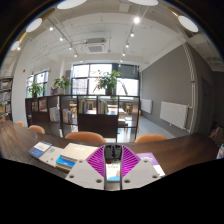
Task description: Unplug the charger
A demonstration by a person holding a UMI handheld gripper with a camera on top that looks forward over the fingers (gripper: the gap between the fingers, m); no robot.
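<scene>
My gripper (112, 158) is held up above a dark wooden table (185, 152) and looks across an office room. Its two magenta pads (98, 159) stand close together. A small narrow object, which I take for the charger (112, 152), is pinched between them: dark at its far end, white with some blue and red nearer to me. Both fingers press on it. No socket, power strip or cable shows.
Booklets and papers (55, 155) lie on the table left of the fingers. Orange chair backs (85, 137) stand along the table's far side. Beyond are low shelf partitions (60, 110), potted plants (108, 80) by large windows, and a radiator (173, 112) on the right wall.
</scene>
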